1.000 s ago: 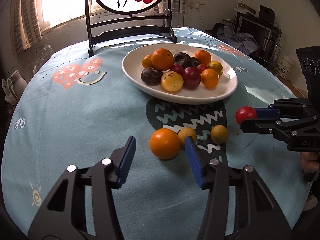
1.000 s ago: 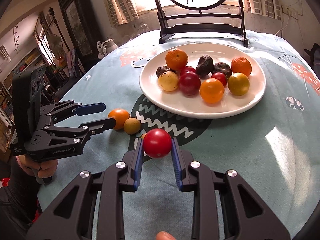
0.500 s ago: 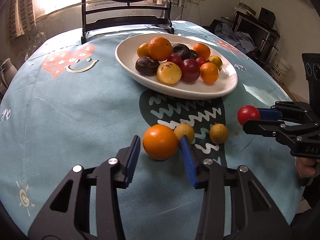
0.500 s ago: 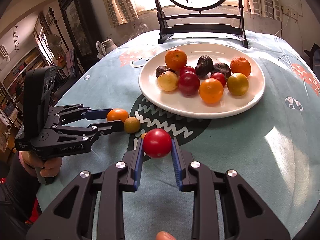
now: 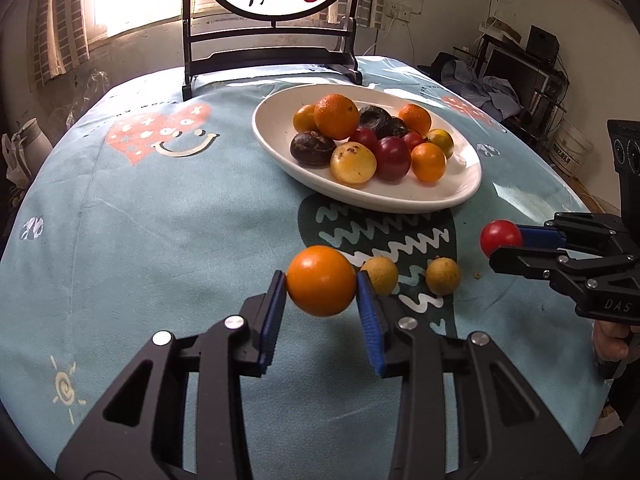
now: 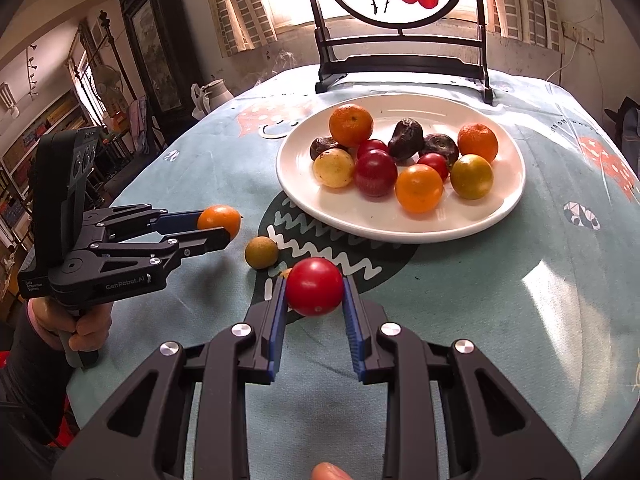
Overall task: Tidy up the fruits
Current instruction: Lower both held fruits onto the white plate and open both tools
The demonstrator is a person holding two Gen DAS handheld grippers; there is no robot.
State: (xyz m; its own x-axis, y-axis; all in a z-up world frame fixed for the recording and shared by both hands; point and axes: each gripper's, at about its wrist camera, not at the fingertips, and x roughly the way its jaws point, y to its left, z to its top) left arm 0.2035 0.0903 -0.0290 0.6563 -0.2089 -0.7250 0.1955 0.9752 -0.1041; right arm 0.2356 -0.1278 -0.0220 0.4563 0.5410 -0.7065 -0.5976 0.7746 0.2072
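Observation:
My left gripper [image 5: 321,282] is shut on an orange [image 5: 321,280] and holds it just above the blue tablecloth; it also shows in the right wrist view [image 6: 222,226]. My right gripper [image 6: 315,288] is shut on a red tomato [image 6: 315,286], also seen in the left wrist view [image 5: 500,237]. Two small yellow-brown fruits [image 5: 379,275] [image 5: 443,276] lie on the cloth between the grippers. A white plate [image 5: 460,194] with several oranges, red, yellow and dark fruits sits beyond them; it also shows in the right wrist view [image 6: 508,208].
A black wooden stand with a round painted panel [image 5: 272,52] stands at the table's far edge behind the plate. The round table drops off on all sides. A white jug [image 6: 212,94] and furniture stand past the left edge.
My left gripper moved forward around the orange, closed on it and lifted it a little. My right gripper stayed nearly still with the tomato.

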